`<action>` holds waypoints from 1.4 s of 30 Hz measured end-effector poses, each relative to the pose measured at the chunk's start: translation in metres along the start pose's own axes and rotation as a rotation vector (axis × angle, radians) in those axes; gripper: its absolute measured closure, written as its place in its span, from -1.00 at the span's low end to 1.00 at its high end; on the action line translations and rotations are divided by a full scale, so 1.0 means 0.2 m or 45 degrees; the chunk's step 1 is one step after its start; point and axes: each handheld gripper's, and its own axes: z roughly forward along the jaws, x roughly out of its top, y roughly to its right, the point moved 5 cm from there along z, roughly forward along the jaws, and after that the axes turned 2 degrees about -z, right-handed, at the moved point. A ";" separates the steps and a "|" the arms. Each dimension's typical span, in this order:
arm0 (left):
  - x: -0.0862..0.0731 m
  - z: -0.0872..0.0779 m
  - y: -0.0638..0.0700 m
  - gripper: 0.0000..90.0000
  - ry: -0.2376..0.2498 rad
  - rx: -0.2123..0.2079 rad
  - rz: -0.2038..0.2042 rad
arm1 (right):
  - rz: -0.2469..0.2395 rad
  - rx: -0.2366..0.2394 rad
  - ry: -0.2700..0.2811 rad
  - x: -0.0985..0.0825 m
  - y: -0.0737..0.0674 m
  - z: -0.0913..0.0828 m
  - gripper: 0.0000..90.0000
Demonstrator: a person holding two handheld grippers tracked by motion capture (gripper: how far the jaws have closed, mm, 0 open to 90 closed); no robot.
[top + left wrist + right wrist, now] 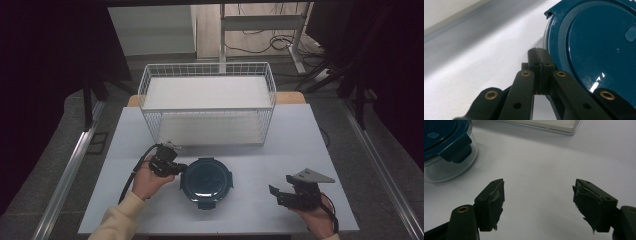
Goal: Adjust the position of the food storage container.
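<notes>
Lying lid-up, round container (206, 182) has no long axis; left tool (176, 167) closed beside it, right tool (274, 195) open.

High view: dim, soft, slightly low-res; dark vignette-like corners, white table (300, 150) evenly lit from above. Left gripper view: near jaws blurred, glare spots on the blue lid (599, 50), grey shadow band upper left. Right gripper view: bright, soft shadow beneath the container (449, 167).

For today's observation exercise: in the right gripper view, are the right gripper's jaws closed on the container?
No: the right gripper has its jaws spread apart over bare table, and the container sits off to the side.
</notes>
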 end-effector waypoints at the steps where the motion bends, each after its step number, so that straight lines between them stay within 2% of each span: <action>1: 0.00 0.00 0.01 1.00 -0.001 -0.005 0.002 | 0.000 0.000 0.000 0.00 0.00 0.00 -0.45; 7: 0.00 0.01 0.04 1.00 -0.006 -0.042 -0.005 | 0.004 -0.002 0.003 0.00 0.00 0.00 -0.45; 13: 0.00 0.01 0.04 1.00 -0.003 -0.059 0.001 | 0.008 -0.003 0.008 0.00 0.01 0.00 -0.45; 14: 0.00 0.01 0.04 1.00 0.004 -0.063 -0.001 | 0.011 -0.005 0.011 0.00 0.01 -0.01 -0.45; 15: 0.01 -0.01 0.01 1.00 0.036 0.014 0.000 | 0.012 -0.007 0.013 0.01 0.01 -0.01 -0.45; 16: 0.01 -0.01 0.01 1.00 0.036 0.014 0.000 | 0.015 -0.007 0.018 0.01 0.01 -0.01 -0.45; 17: 0.02 -0.03 -0.01 1.00 0.057 0.017 -0.016 | 0.015 -0.007 0.018 0.01 0.01 -0.01 -0.45; 18: 0.01 -0.08 -0.02 1.00 0.116 -0.002 -0.035 | 0.017 -0.009 0.024 0.01 0.01 -0.02 -0.45; 19: 0.01 -0.08 -0.02 0.99 0.116 -0.002 -0.035 | 0.017 -0.009 0.024 0.01 0.01 -0.02 -0.45; 20: 0.00 -0.14 -0.03 0.91 0.182 -0.002 -0.038 | 0.016 -0.007 0.027 0.01 0.01 -0.02 -0.45; 21: 0.00 -0.14 -0.03 0.86 0.182 -0.002 -0.038 | 0.016 -0.008 0.027 0.01 0.01 -0.03 -0.45; 22: -0.03 -0.20 -0.02 0.79 0.245 -0.009 -0.043 | 0.017 -0.007 0.027 0.01 0.02 -0.03 -0.45; 23: -0.03 -0.20 -0.02 0.66 0.245 -0.009 -0.043 | 0.017 -0.008 0.027 0.01 0.02 -0.03 -0.45; 24: -0.04 -0.23 -0.01 0.66 0.272 -0.002 -0.046 | 0.017 -0.008 0.027 0.01 0.02 -0.03 -0.45; 26: -0.08 -0.26 0.01 0.27 0.314 0.010 -0.062 | 0.020 -0.008 0.029 0.01 0.02 -0.03 -0.45; 27: -0.12 -0.29 0.02 -0.01 0.337 0.030 -0.065 | 0.019 -0.006 0.030 0.01 0.01 -0.03 -0.45; 28: -0.12 -0.29 0.02 -0.12 0.337 0.030 -0.065 | 0.018 -0.002 0.030 0.01 0.01 -0.03 -0.45; 29: -0.14 -0.29 0.02 -0.12 0.347 0.023 -0.067 | 0.018 -0.002 0.030 0.01 0.01 -0.03 -0.45; 30: -0.17 -0.30 0.02 -0.24 0.348 0.019 -0.069 | 0.013 -0.001 0.030 0.02 0.00 -0.02 -0.45; 31: -0.19 -0.29 0.01 -0.28 0.336 0.019 -0.069 | 0.008 0.004 0.030 0.02 -0.01 -0.02 -0.45; 32: -0.22 -0.29 -0.02 -0.31 0.330 0.023 -0.103 | 0.004 0.005 0.027 0.02 -0.01 -0.02 -0.46; 33: -0.22 -0.29 -0.02 -0.32 0.330 0.023 -0.103 | 0.004 0.005 0.027 0.02 -0.01 -0.02 -0.46; 36: -0.26 -0.29 -0.04 -0.38 0.331 -0.016 -0.162 | -0.005 0.022 0.028 0.02 -0.02 -0.02 -0.46; 39: -0.28 -0.31 -0.05 -0.41 0.334 -0.008 -0.178 | -0.005 0.027 0.034 0.02 -0.02 -0.02 -0.46; 42: -0.28 -0.33 -0.04 -0.51 0.348 -0.017 -0.195 | 0.019 0.058 0.046 0.03 -0.03 -0.02 -0.47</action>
